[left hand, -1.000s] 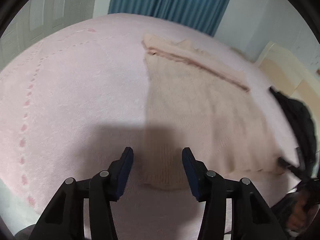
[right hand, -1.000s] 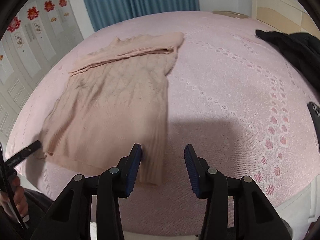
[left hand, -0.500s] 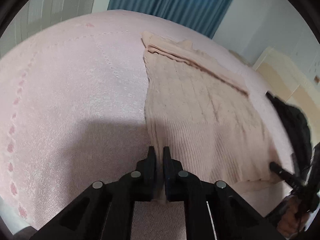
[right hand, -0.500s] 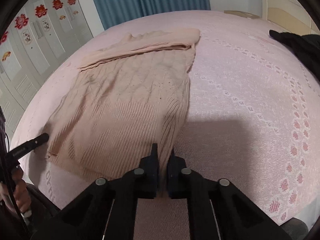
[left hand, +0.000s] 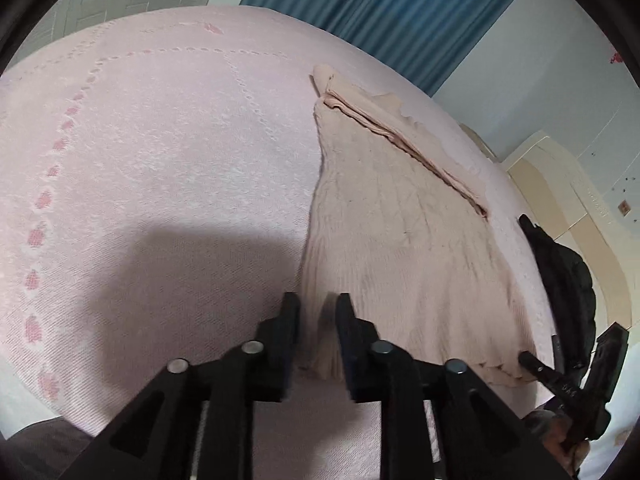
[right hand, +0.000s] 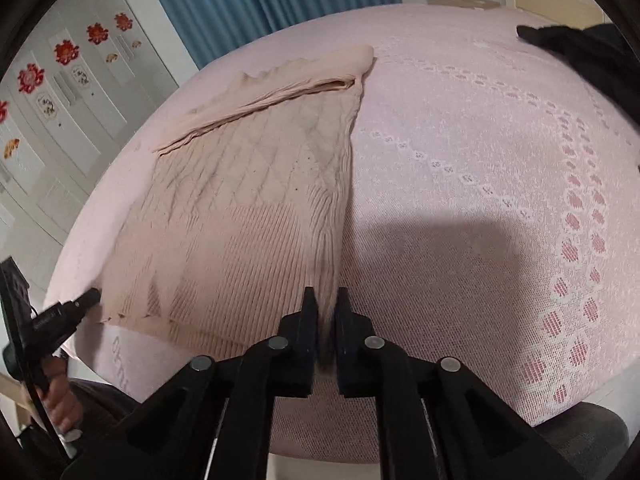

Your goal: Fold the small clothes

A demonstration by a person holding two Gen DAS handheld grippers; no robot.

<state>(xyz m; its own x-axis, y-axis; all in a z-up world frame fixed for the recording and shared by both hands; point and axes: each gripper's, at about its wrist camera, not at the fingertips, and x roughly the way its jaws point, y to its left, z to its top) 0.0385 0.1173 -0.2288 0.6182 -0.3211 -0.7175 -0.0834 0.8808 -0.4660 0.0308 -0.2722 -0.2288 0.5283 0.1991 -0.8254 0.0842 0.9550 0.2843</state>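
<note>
A beige knitted sweater (left hand: 404,240) lies flat on the pink bedspread (left hand: 160,168), sleeves folded across its top. My left gripper (left hand: 318,312) is shut on the sweater's near left hem corner, with the knit bunched between its fingers. My right gripper (right hand: 327,308) is shut on the near right hem corner of the sweater (right hand: 240,208), which is lifted a little off the bedspread (right hand: 480,160). Each gripper shows at the edge of the other's view, the right gripper (left hand: 536,364) low on the right and the left gripper (right hand: 80,304) low on the left.
A black garment (left hand: 560,272) lies on the bed's right side; it also shows in the right wrist view (right hand: 580,52). Blue curtains (left hand: 400,8) hang behind the bed. A wardrobe with red flower stickers (right hand: 64,72) stands on the left. The bed's front edge is just below the grippers.
Both grippers were open above the hem a second ago and have closed on its two corners. The hem corners now rise slightly and the sweater's edges pull taut.
</note>
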